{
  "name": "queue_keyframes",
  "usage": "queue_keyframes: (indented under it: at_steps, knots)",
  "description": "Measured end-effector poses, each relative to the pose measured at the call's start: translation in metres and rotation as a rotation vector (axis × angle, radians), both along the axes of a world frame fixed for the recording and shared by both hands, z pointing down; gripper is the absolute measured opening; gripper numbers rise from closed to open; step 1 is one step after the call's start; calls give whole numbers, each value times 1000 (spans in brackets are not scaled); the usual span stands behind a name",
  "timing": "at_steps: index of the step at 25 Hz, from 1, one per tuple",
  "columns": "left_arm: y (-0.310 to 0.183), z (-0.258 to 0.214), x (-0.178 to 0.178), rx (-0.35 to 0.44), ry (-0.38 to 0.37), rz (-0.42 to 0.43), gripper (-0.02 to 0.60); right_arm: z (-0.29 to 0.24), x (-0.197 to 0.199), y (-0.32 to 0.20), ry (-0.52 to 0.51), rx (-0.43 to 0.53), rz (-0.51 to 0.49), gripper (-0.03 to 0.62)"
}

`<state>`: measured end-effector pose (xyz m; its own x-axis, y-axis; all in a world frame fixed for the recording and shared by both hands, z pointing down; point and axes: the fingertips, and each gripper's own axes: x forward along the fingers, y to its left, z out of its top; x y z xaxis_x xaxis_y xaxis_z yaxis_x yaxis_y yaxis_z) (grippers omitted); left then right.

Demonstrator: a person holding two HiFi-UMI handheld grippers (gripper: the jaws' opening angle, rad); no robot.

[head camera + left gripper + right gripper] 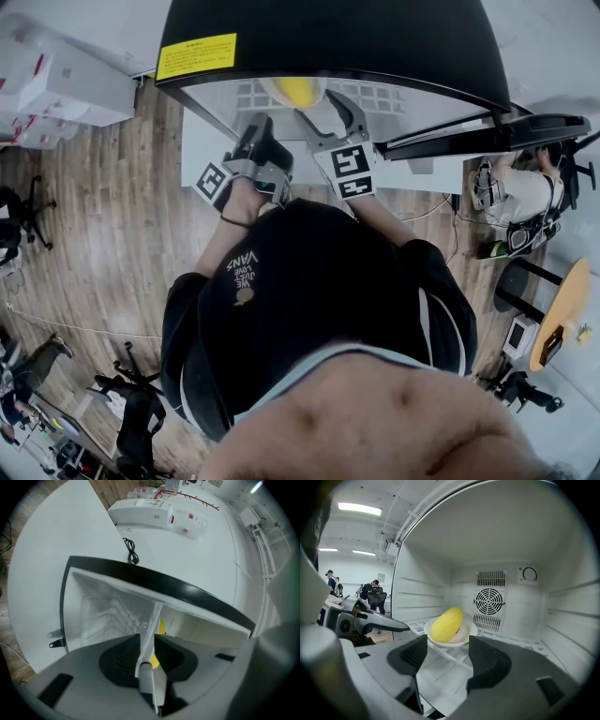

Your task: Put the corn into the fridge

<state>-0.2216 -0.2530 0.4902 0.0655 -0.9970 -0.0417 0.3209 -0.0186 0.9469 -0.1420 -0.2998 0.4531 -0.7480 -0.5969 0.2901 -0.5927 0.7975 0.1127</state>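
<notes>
Fridge (328, 37): a small unit with a black top and a white inside. It stands open in front of the person, with a yellow label on the top near the left corner.
Person (328, 291): in a black T-shirt, seen from above, with both arms reaching forward to the fridge opening.
Floor (94, 234): wood planks, running under and to the left of the fridge.
Left gripper (262, 127): at the left side of the opening. In its own view the jaws are clenched on a thin white panel (146, 648) of the fridge, seen edge-on between the dark pads. I cannot tell which part of the fridge this panel is.
Right gripper (445, 641): pointed straight into the fridge. Its jaws stand apart and released, with nothing gripped between them.
Wire shelf (525, 637): white, and it spans the fridge interior below the back wall.
Fan grille (490, 601): round, on the back wall, with slotted vents above and below it.
Plate (468, 632): white and shallow. It sits on the wire shelf, beyond the right gripper's jaw tips and clear of them.
Corn (446, 624): a yellow cob lying tilted on the plate inside the fridge, touched by neither gripper. A sliver of yellow also shows just beside the clamped panel in the left gripper view.
Dial (529, 574): small and round, high on the back wall to the right of the fan grille.
</notes>
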Motion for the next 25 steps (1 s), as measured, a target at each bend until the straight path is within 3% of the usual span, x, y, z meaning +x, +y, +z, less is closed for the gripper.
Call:
queue_keyframes:
  at_steps: [16,25]
  knots:
    - [5,3,-4,0,-1,-3,72,-1,-4,-7,-3,18,3,281]
    - [11,-26,-7,96,-218,-4,72,-10,9,-2,-38,20,27,281]
